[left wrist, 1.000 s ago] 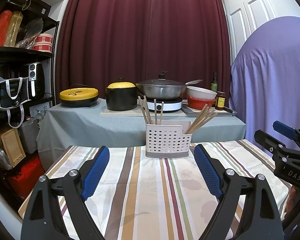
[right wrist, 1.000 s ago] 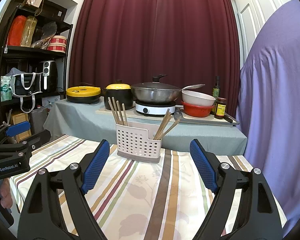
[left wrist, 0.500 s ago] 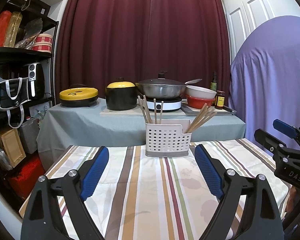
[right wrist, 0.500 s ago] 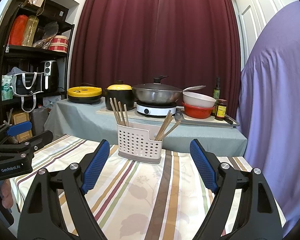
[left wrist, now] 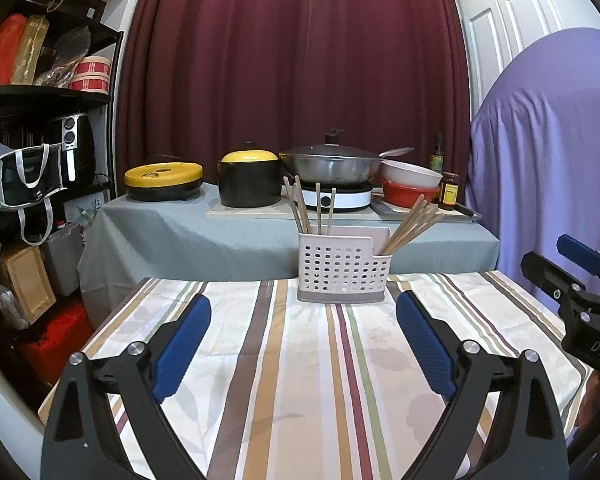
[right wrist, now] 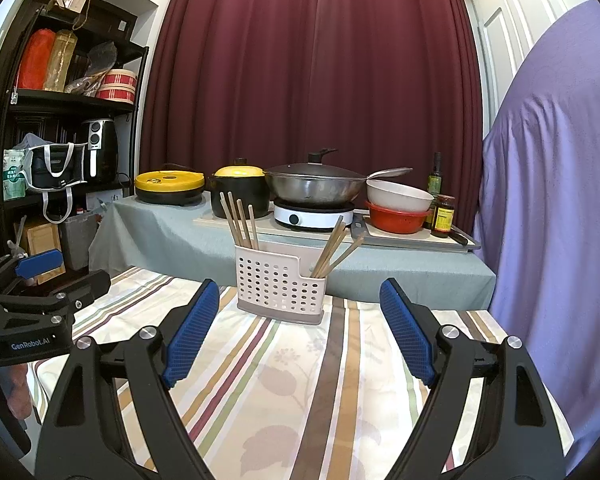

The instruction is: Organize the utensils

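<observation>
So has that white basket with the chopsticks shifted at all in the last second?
No. The white basket sits on the same stripes of the tablecloth, at the table's far edge, as before, chopsticks included.

we see a matt striped cloth (left wrist: 308, 380) under a perforated plastic caddy (left wrist: 342, 270) holding bare wooden chopsticks (left wrist: 410, 226). behind the caddy, a dull metal wok (left wrist: 332, 168) and a glossy black pot (left wrist: 249, 184) sit on a grey cloth (left wrist: 188, 236).
</observation>
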